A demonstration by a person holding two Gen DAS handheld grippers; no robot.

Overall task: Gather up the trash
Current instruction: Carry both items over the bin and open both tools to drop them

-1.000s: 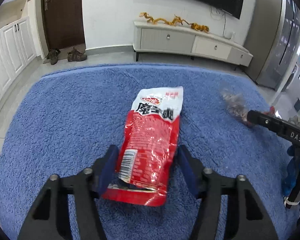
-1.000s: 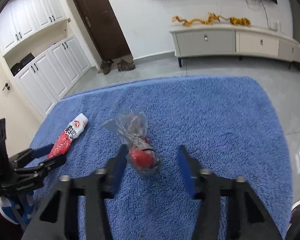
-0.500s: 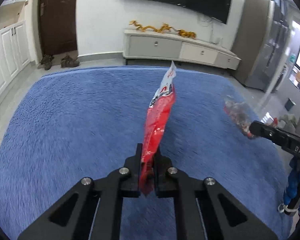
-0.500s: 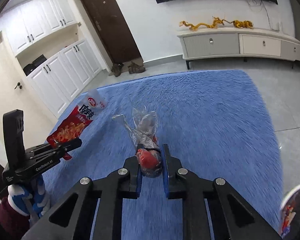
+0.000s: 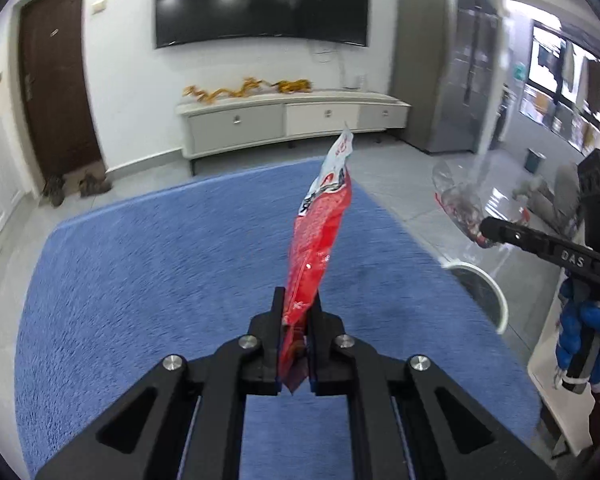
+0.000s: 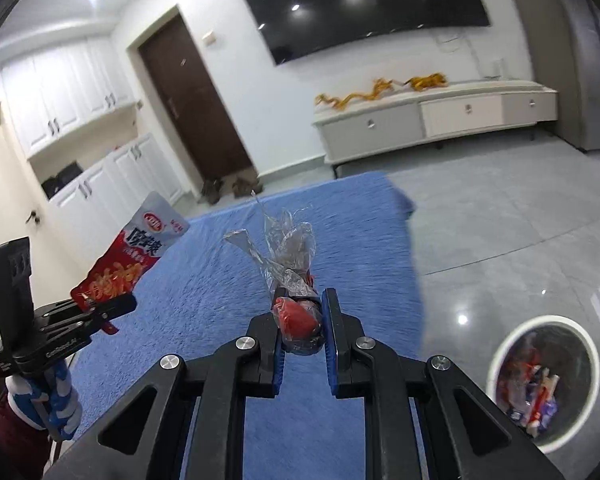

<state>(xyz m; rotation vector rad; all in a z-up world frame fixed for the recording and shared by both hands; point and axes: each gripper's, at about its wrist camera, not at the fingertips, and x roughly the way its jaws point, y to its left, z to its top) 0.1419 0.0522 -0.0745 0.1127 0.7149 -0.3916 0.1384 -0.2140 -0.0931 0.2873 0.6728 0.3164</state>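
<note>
My left gripper (image 5: 298, 312) is shut on the lower end of a red and white snack bag (image 5: 320, 224), which stands edge-on above the blue rug (image 5: 160, 260). The same snack bag (image 6: 132, 260) and the left gripper (image 6: 118, 306) show at the left of the right wrist view. A crumpled clear plastic wrapper with a red piece inside (image 6: 294, 280) is pinched by my right gripper (image 6: 302, 316), lifted off the rug (image 6: 220, 300). In the left wrist view that wrapper (image 5: 458, 204) hangs from the right gripper (image 5: 486, 230) at the right.
A white round bin (image 6: 544, 384) with several scraps inside stands on the grey tile floor right of the rug; its rim (image 5: 488, 288) shows beside the rug edge. A white TV cabinet (image 5: 292, 120), a dark door (image 5: 56, 92) with shoes, and white cupboards (image 6: 100, 176) line the walls.
Both grippers closed on their pieces of trash, lifted them off the rug and swung right. The bin has come into view.
</note>
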